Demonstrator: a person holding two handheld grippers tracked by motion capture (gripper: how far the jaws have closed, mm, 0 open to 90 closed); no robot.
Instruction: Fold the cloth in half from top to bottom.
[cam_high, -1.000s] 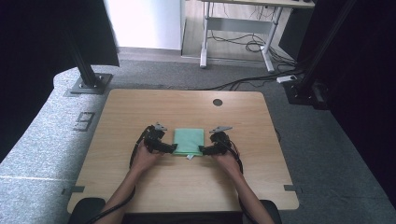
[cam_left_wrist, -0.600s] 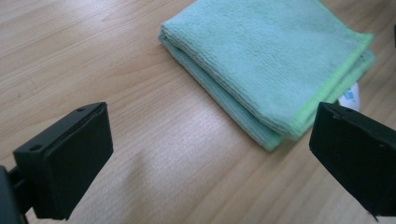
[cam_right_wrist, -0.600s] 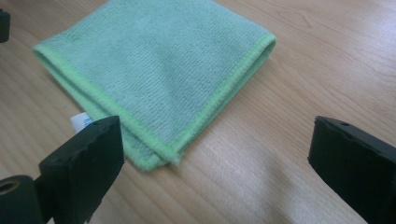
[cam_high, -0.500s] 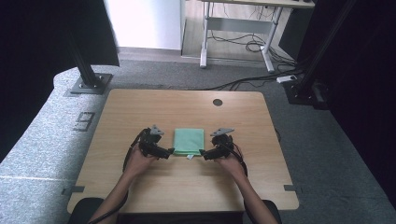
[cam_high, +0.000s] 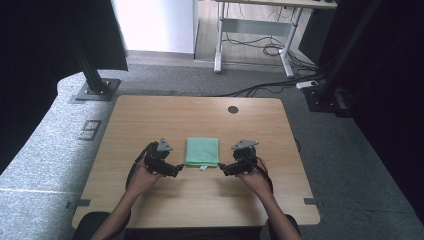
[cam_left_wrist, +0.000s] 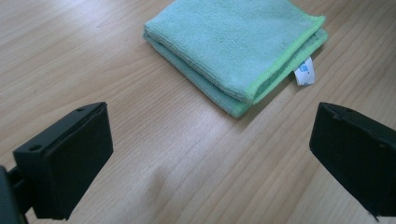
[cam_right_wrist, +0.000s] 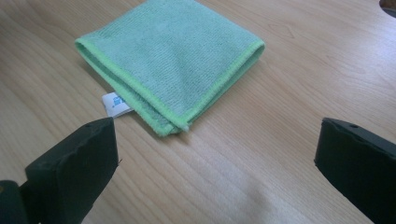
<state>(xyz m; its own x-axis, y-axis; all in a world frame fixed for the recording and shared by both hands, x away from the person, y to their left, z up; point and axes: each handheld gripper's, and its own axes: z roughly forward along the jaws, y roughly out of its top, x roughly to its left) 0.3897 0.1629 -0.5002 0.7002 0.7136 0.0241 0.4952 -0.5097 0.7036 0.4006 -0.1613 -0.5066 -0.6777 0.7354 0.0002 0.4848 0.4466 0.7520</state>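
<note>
Folded green cloth (cam_high: 202, 151) flat mid-worktop (cam_high: 150, 115), a gripper flanking each near corner.

Left gripper (cam_high: 172, 169) and right gripper (cam_high: 226, 169): fingers apart, nothing held, clear of the cloth. White tag (cam_left_wrist: 305, 73) pokes from the near edge. Probably a corner pick next; layers are hard to count, so come in low and pinch the top layer's hem.
</note>
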